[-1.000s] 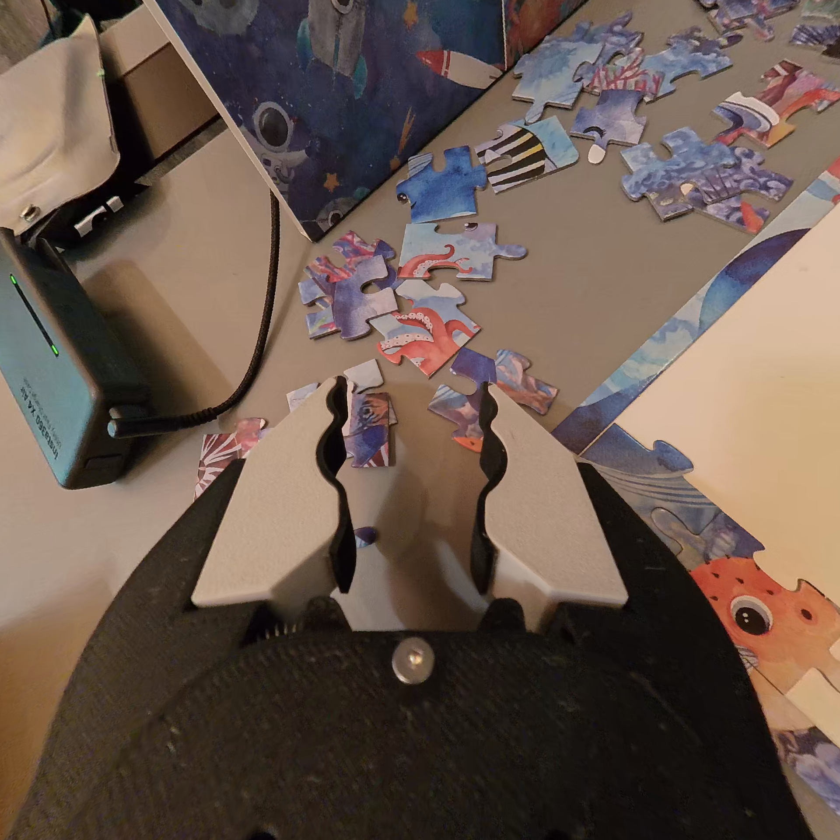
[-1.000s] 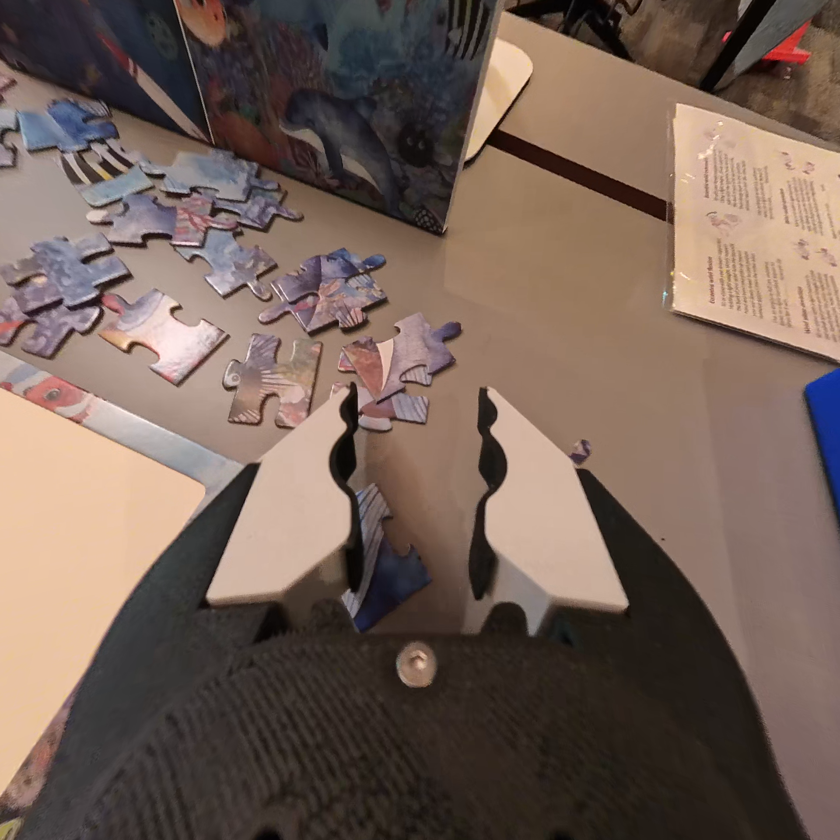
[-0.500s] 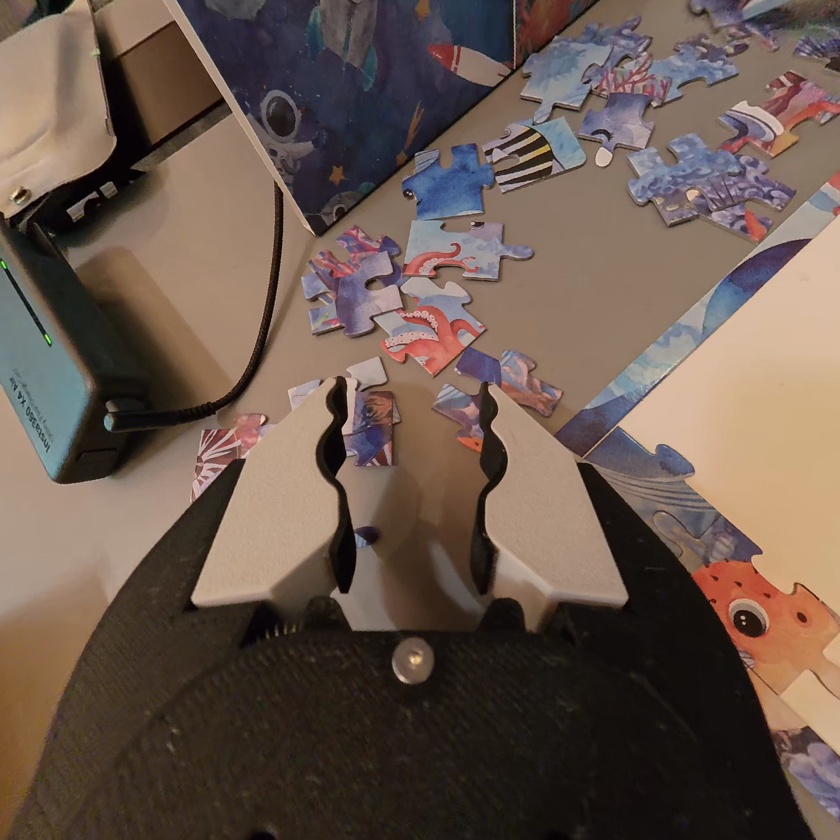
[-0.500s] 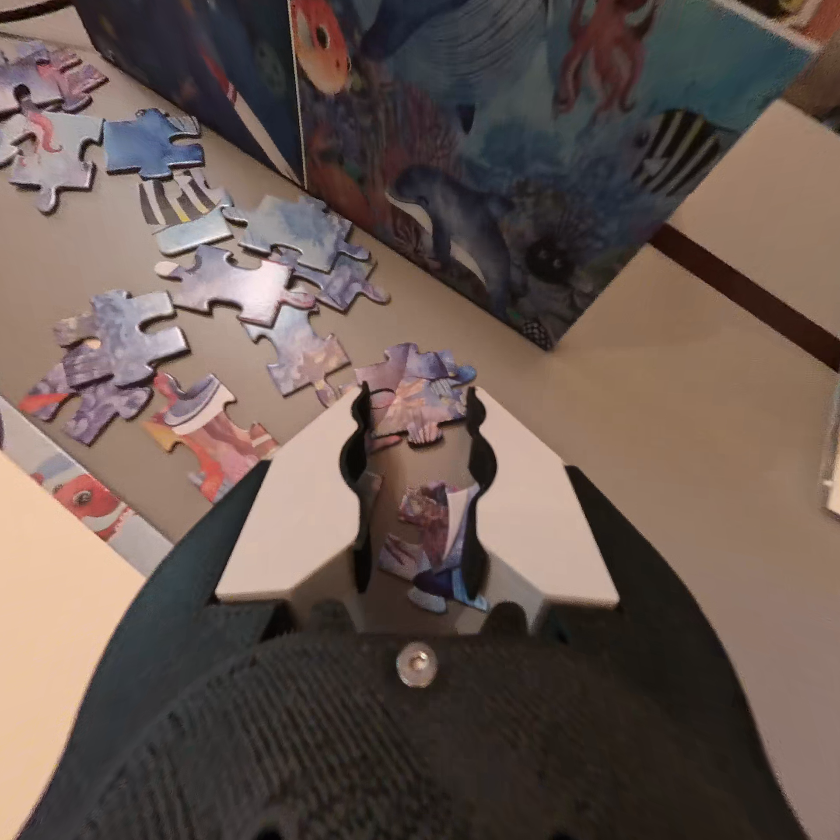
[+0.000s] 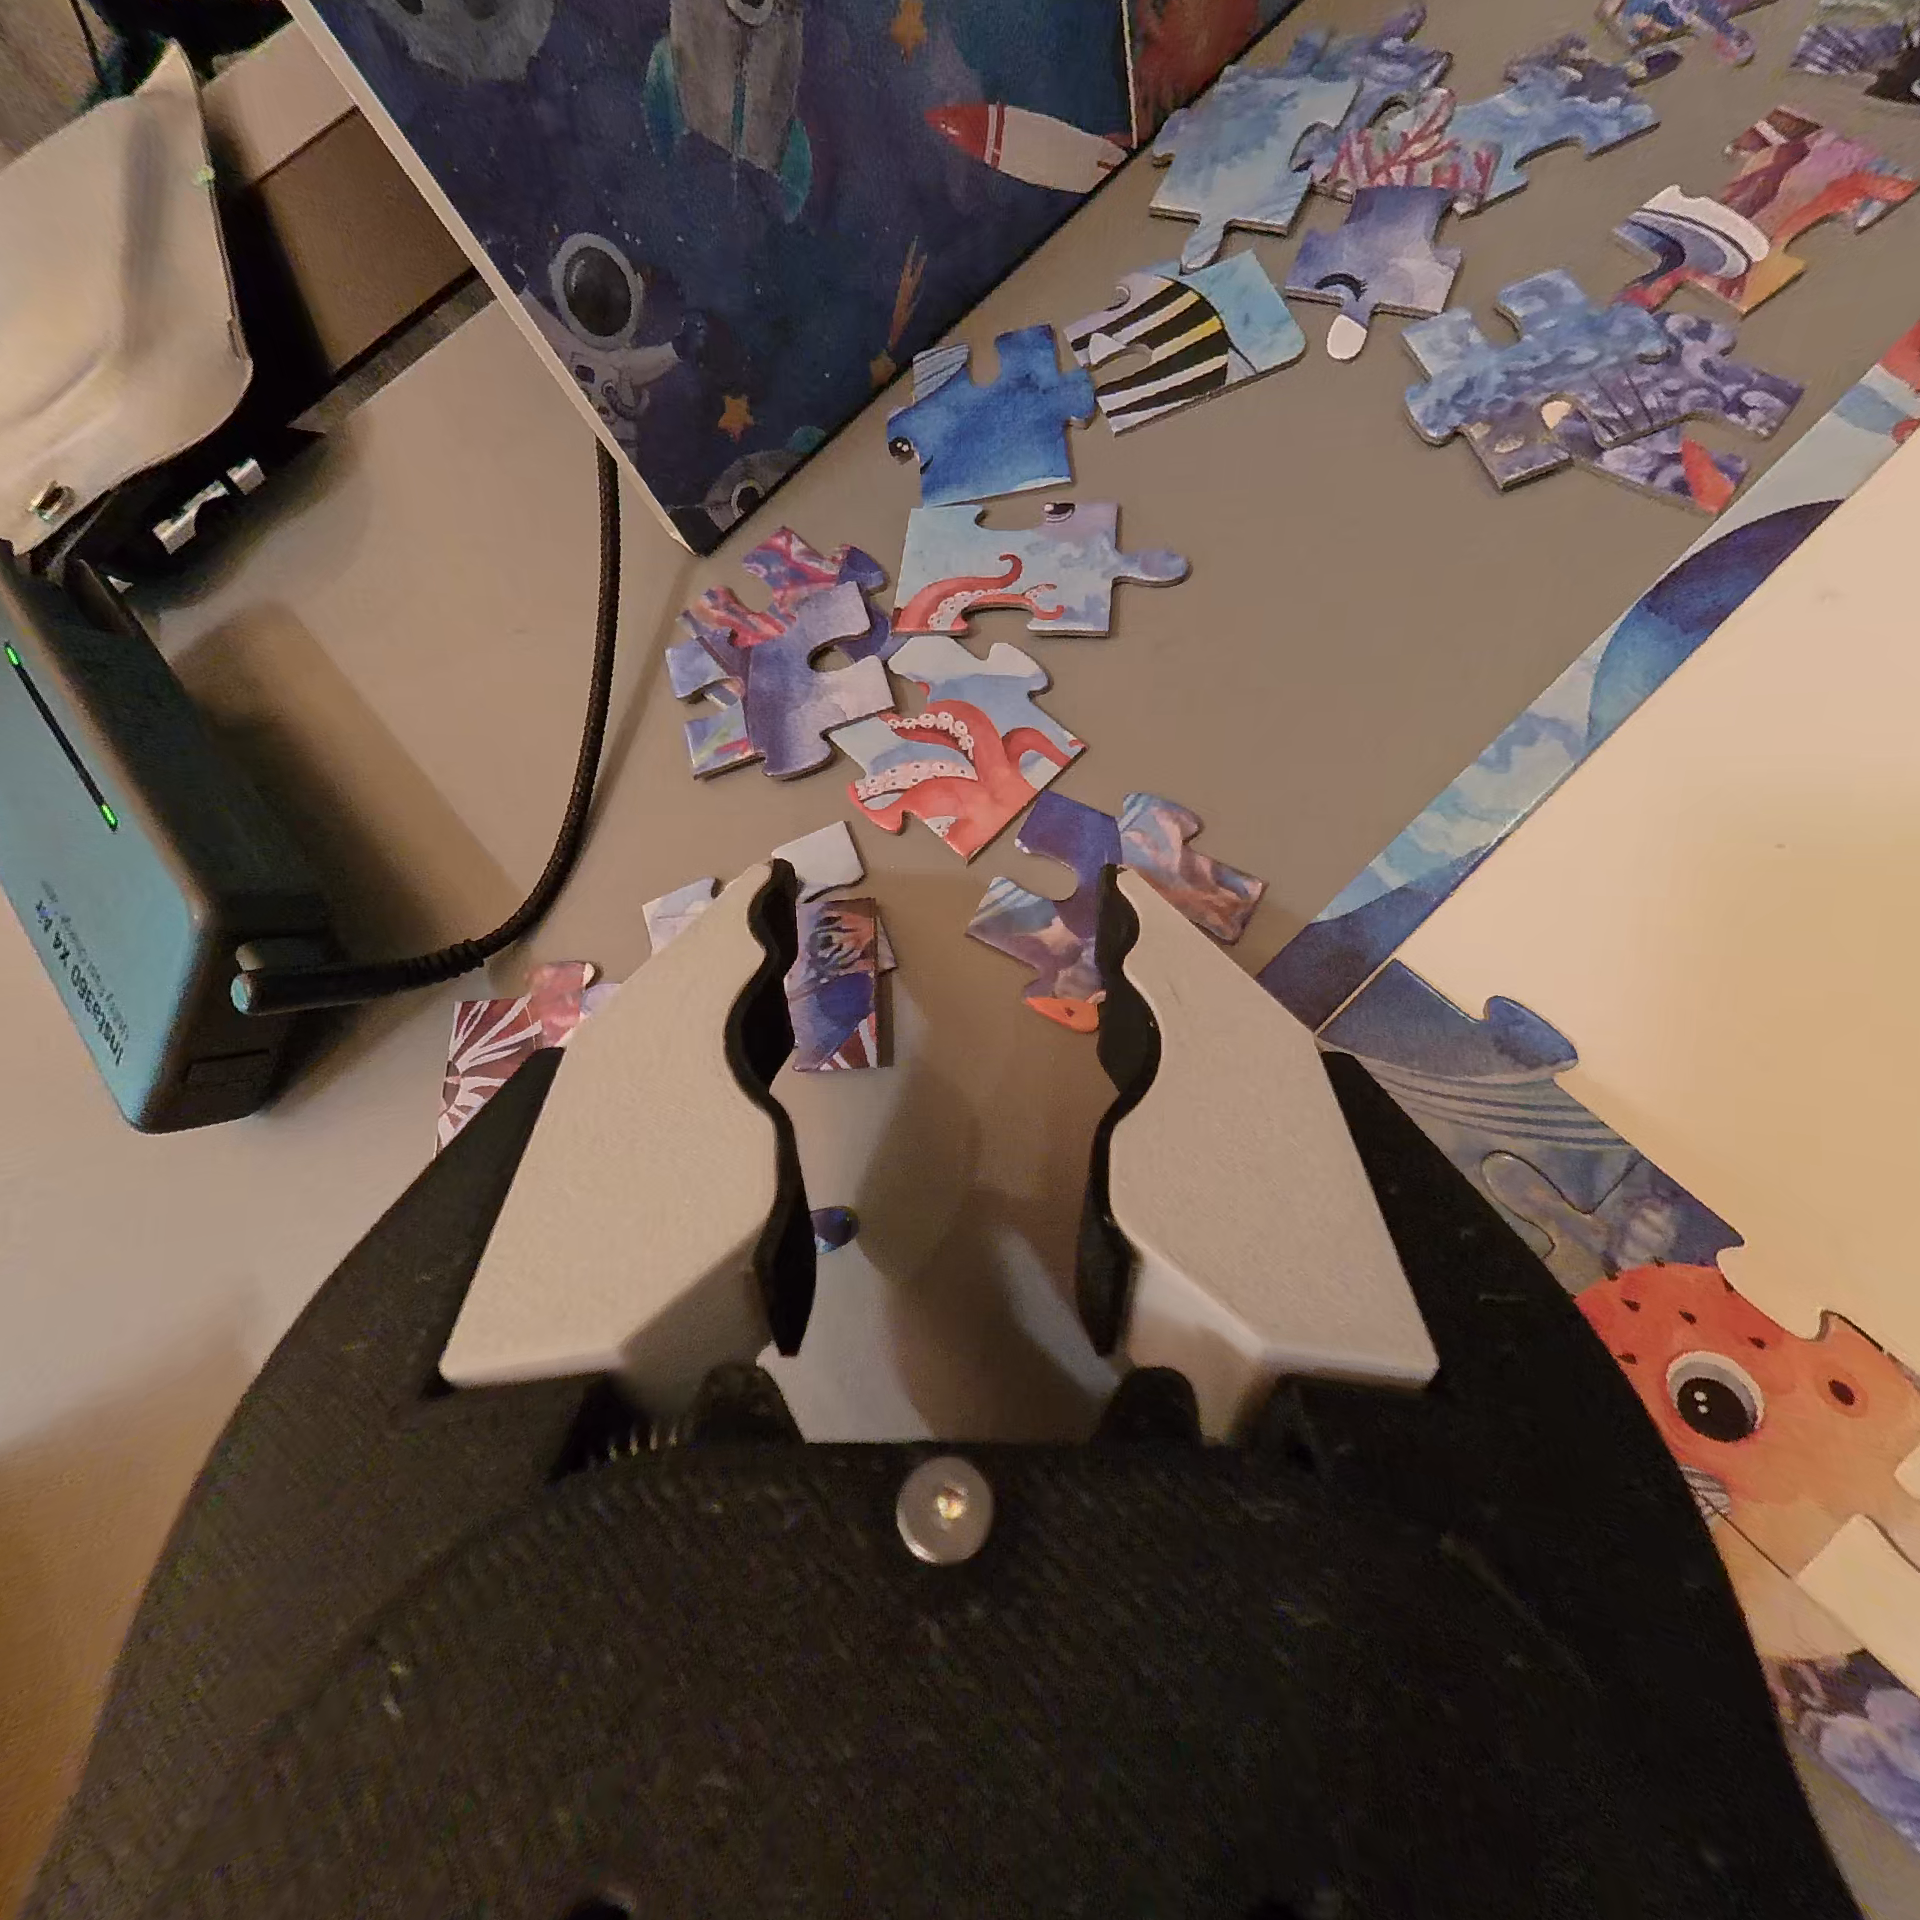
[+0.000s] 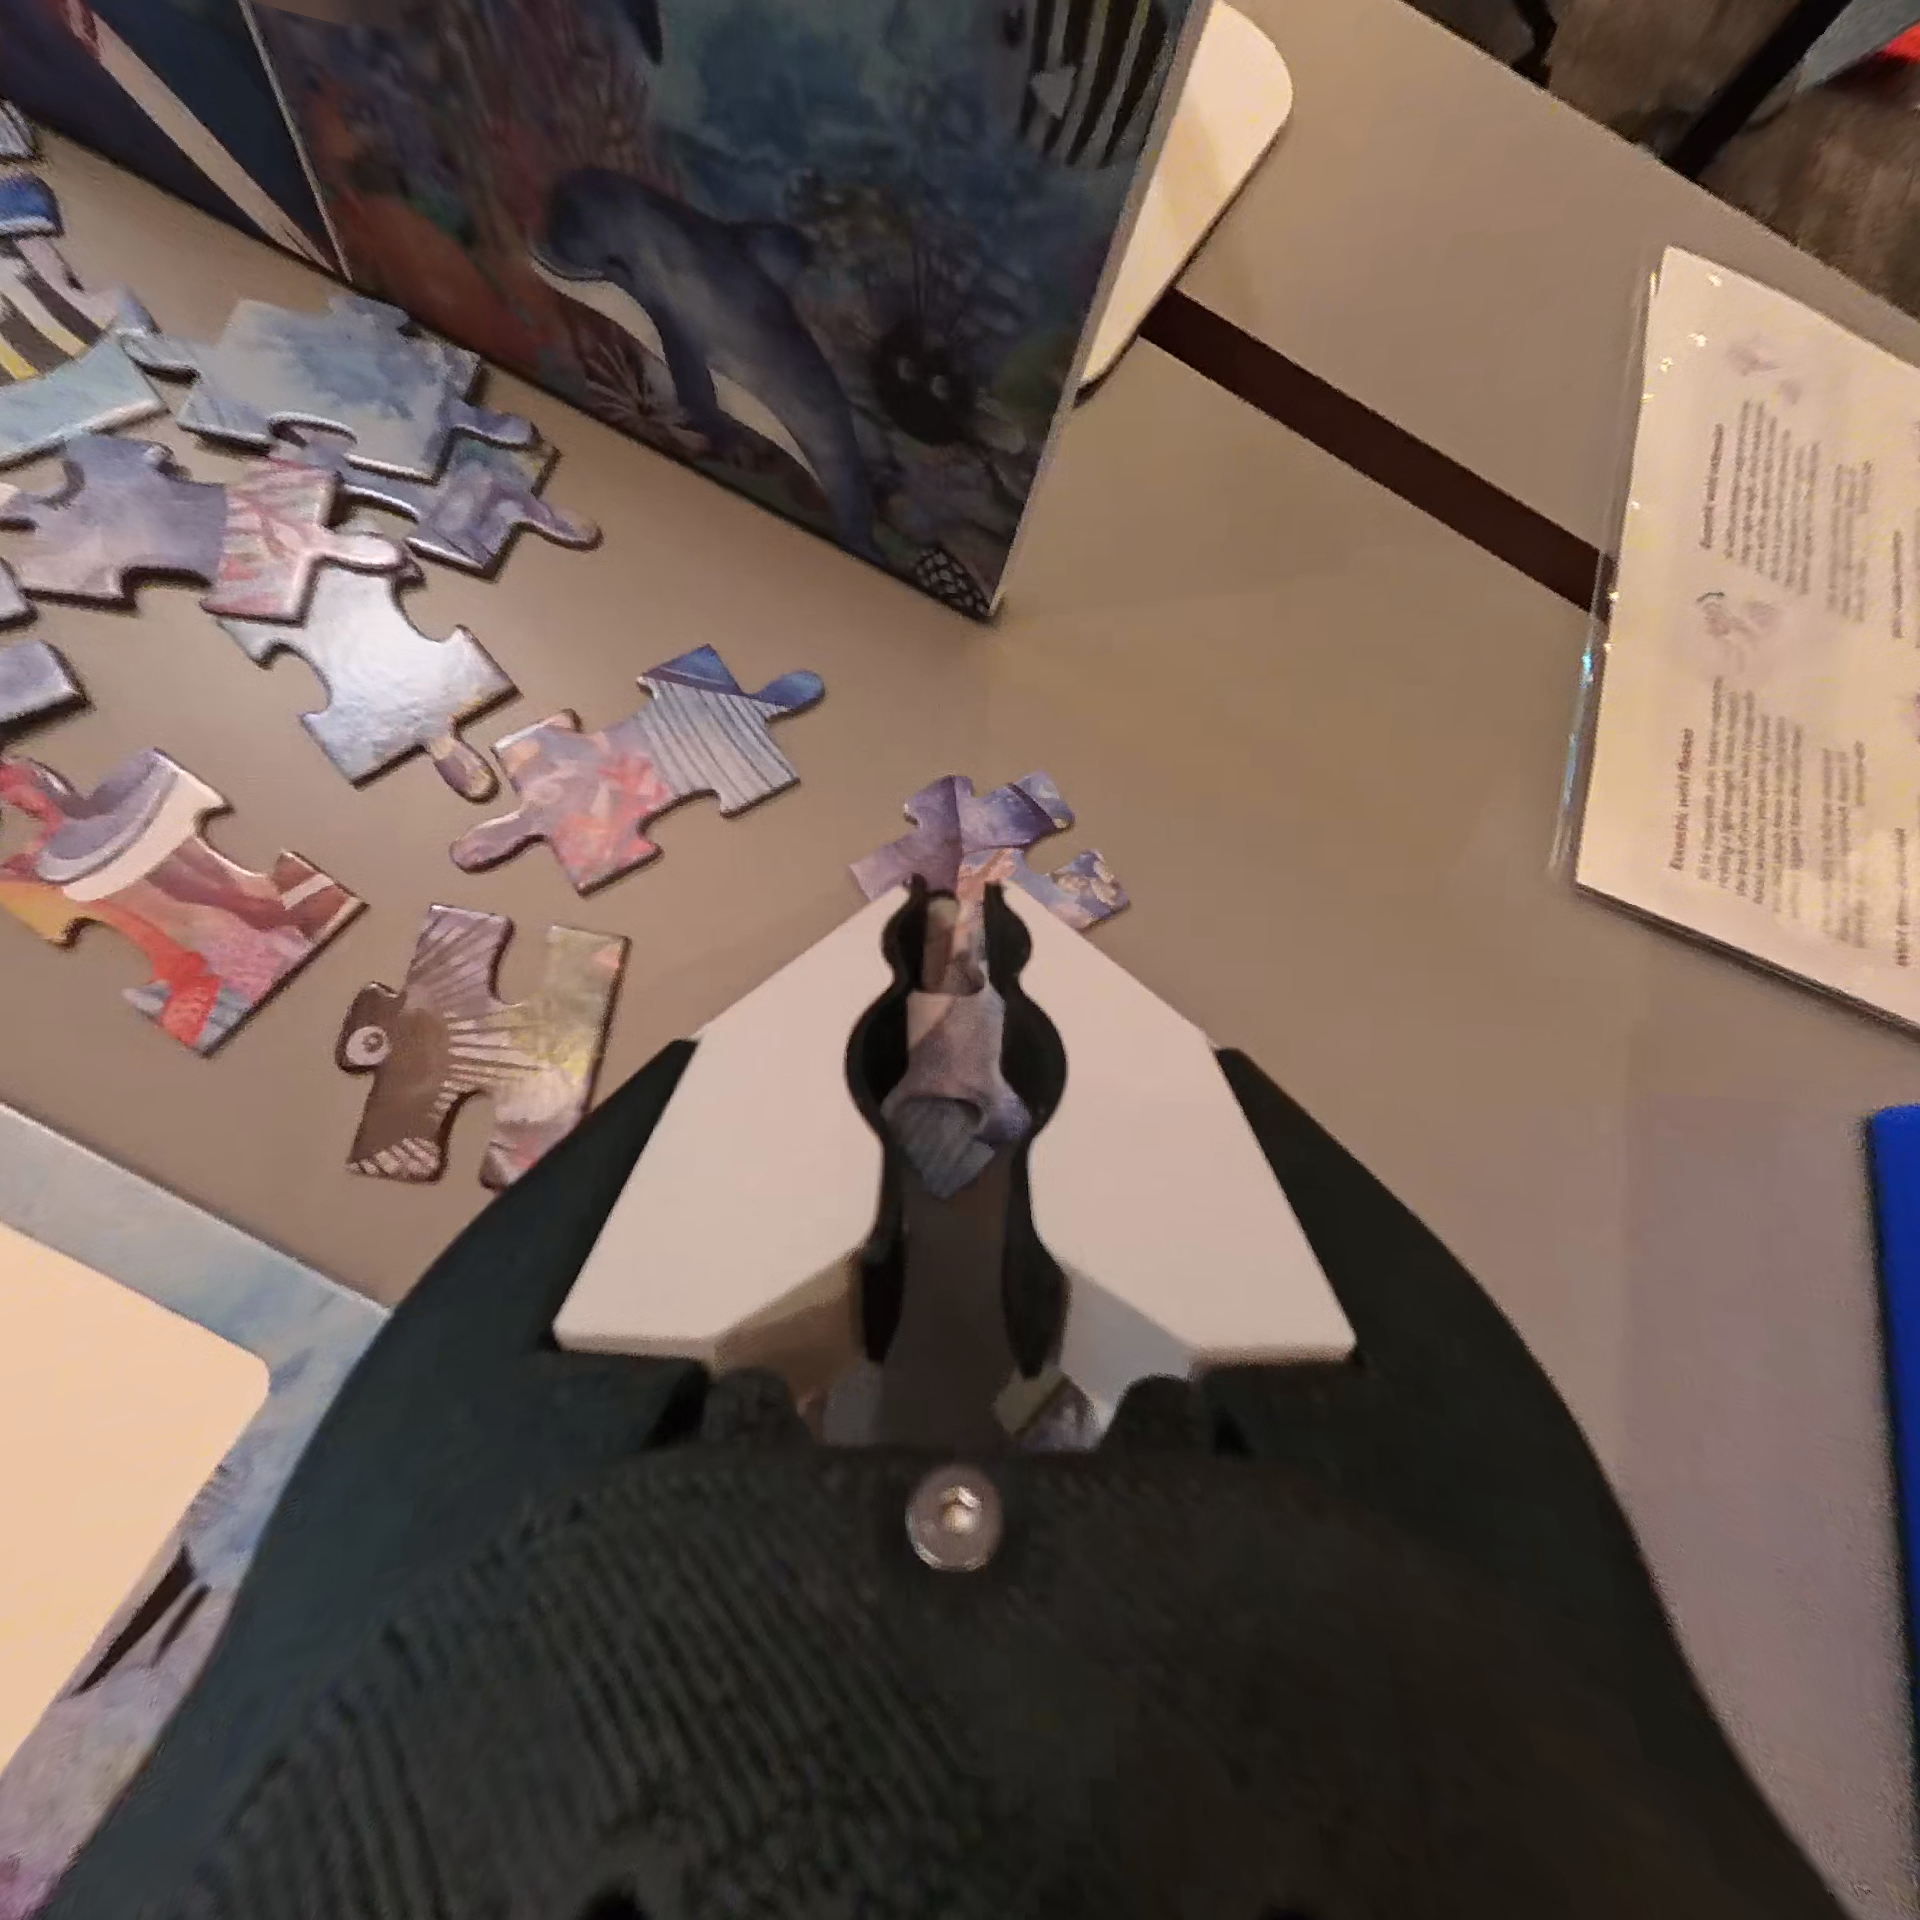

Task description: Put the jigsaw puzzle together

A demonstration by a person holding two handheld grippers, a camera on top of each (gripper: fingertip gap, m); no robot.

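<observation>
Here, a purple piece (image 6: 956,1081) is pinched between the narrowed fingers of the right gripper (image 6: 951,894), lifted above the table (image 6: 1299,748), left gripper (image 5: 940,883) held wide, empty, loose pieces (image 5: 956,748) scattered just ahead.

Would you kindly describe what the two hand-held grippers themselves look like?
Both look alike: the left hand-held gripper and right hand-held gripper each have a rounded, ridged black body, two pale grey wedge-shaped fingers with wavy black inner pads, and one silver screw at the centre. No cables, markings or sleeves show on them.
</observation>
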